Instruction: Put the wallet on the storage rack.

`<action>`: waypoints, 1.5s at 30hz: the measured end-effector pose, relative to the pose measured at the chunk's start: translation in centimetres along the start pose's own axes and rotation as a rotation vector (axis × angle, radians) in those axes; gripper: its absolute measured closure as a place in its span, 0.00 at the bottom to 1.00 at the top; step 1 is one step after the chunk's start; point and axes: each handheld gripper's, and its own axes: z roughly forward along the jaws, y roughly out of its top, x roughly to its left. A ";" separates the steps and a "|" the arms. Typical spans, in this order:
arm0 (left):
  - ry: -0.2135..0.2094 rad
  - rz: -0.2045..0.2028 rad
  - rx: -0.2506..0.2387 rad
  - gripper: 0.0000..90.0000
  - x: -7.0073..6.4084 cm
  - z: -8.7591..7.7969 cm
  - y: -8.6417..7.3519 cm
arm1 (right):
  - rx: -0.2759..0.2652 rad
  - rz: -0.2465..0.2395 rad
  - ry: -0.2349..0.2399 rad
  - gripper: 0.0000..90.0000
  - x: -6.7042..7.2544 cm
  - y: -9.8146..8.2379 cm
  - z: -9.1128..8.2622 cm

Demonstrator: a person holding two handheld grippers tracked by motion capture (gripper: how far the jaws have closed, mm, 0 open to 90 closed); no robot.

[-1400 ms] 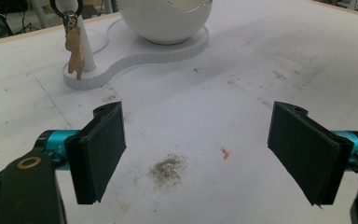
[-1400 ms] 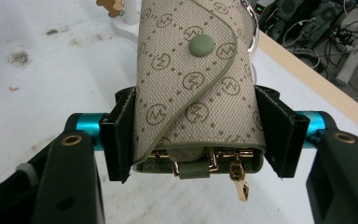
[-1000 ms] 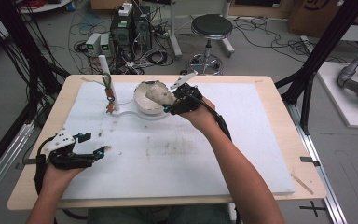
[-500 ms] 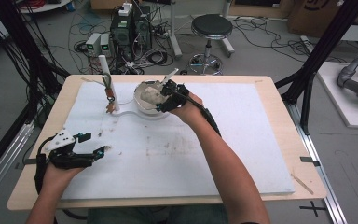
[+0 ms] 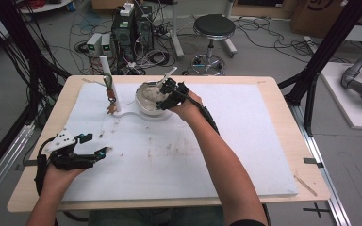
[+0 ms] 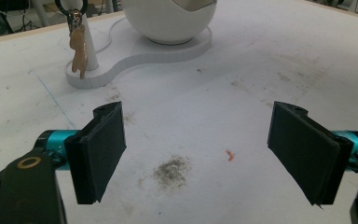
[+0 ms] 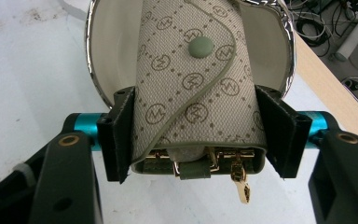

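A beige monogram key pouch point(image 7: 196, 93) with a green snap and gold clasps lies with its far end inside a white, chrome-rimmed bowl point(image 7: 91, 70). My right gripper point(image 7: 199, 135) has a pad against each side of the pouch; its jaws have just been opening, with the pouch still between them. From above, the right gripper point(image 5: 169, 94) is at the bowl point(image 5: 146, 104) near the table's far edge. My left gripper point(image 5: 95, 144) rests open near the front left, and nothing is between its pads point(image 6: 105, 149).
The bowl sits on a white base point(image 6: 135, 56) shared with a thin white post point(image 5: 109, 84) that carries a key ring with a tan fob point(image 6: 78, 51). A white mat point(image 5: 245, 141) covers the wooden table. Cables, boxes and a stool point(image 5: 214, 28) stand beyond the far edge.
My right hand has moved left and slightly down, bringing the pouch over and into the bowl. The left hand has stayed put.
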 end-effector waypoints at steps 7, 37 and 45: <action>0.003 -0.002 0.009 0.21 0.1 0.1 -0.1 | -0.052 0.013 -0.028 0.31 0.2 0.2 0.3; -0.005 0.009 0.021 0.21 -0.4 0.3 0.0 | -0.192 0.056 -0.050 0.23 -0.4 -1.7 -8.3; -0.009 0.013 0.005 0.21 -0.6 0.5 0.3 | -0.285 0.083 -0.058 0.23 -0.6 -4.4 -12.2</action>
